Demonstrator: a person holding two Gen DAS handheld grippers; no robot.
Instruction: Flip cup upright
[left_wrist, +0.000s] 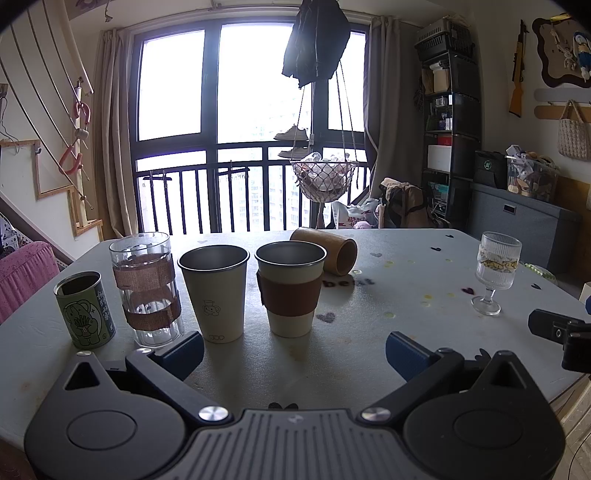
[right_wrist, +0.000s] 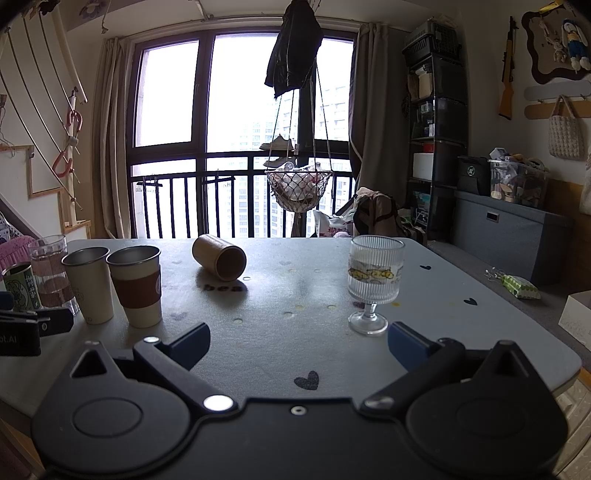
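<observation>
A tan bamboo cup (left_wrist: 327, 254) lies on its side on the table, far middle, behind the upright cups; in the right wrist view the cup (right_wrist: 219, 259) shows its open mouth toward me. My left gripper (left_wrist: 293, 352) is open and empty, low over the near table, in front of the two metal-rimmed cups. My right gripper (right_wrist: 299, 347) is open and empty, near the table's front, with the stemmed glass (right_wrist: 373, 282) just beyond its right finger. Both grippers are well short of the lying cup.
Upright in a row at left: a green tin (left_wrist: 85, 312), a clear glass with brown bands (left_wrist: 146, 290), a cream cup (left_wrist: 218, 295) and a cream cup with brown sleeve (left_wrist: 290, 291). The stemmed glass (left_wrist: 495, 271) stands at right. The grey table (left_wrist: 406, 295) edge runs close at right.
</observation>
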